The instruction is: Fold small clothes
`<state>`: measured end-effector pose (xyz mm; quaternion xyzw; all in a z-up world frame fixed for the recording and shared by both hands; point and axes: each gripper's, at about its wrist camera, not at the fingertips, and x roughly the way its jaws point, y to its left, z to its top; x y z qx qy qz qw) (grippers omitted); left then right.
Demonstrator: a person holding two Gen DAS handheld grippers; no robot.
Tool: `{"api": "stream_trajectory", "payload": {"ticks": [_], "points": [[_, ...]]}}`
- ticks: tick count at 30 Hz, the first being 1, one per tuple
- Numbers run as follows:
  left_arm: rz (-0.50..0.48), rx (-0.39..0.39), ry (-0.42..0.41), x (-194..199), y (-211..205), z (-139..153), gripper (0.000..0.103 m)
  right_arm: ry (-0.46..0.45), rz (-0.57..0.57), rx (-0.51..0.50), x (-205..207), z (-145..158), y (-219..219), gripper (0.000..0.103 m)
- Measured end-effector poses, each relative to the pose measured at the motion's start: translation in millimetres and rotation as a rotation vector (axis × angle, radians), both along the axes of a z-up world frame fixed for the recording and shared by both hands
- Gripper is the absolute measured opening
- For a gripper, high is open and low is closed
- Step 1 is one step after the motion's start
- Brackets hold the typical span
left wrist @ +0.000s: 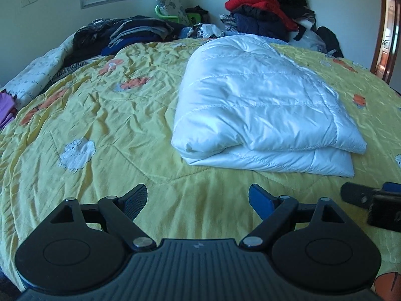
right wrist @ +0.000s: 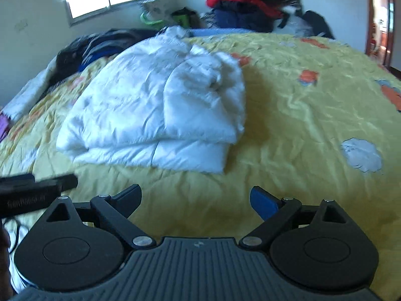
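Note:
A white quilted jacket (left wrist: 260,110) lies folded in a thick bundle on the yellow bedspread (left wrist: 105,115). In the right wrist view the same jacket (right wrist: 155,105) sits ahead and to the left. My left gripper (left wrist: 198,198) hovers over bare bedspread short of the jacket's near edge, open, with nothing between its fingers. My right gripper (right wrist: 195,198) is also open and empty, just short of the jacket's right corner. Each gripper shows at the edge of the other's view: the right gripper (left wrist: 371,200) and the left gripper (right wrist: 37,188).
Dark folded clothes (left wrist: 120,32) are piled at the back left of the bed. A heap of red, navy and black garments (left wrist: 265,7) rises at the back right. A purple item (left wrist: 7,107) lies at the left edge. A doorway (left wrist: 388,37) is at the right.

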<state>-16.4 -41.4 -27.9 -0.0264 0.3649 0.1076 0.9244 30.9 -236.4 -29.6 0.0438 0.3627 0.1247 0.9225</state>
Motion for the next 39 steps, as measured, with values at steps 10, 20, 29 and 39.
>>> {"api": "stream_trajectory", "payload": {"ticks": [10,20,29,39], "points": [[0.017,-0.009,0.034,8,1,-1,0.089,0.036,0.052,-0.032,-6,-3,12,0.099],[0.004,-0.03,0.064,18,1,-3,0.089,0.056,0.009,-0.001,3,-8,3,0.099],[0.002,-0.019,0.094,22,1,-7,0.089,0.087,0.02,-0.002,7,-15,6,0.1],[0.0,-0.02,0.087,20,1,-6,0.089,0.095,0.022,-0.012,7,-16,6,0.1]]}}
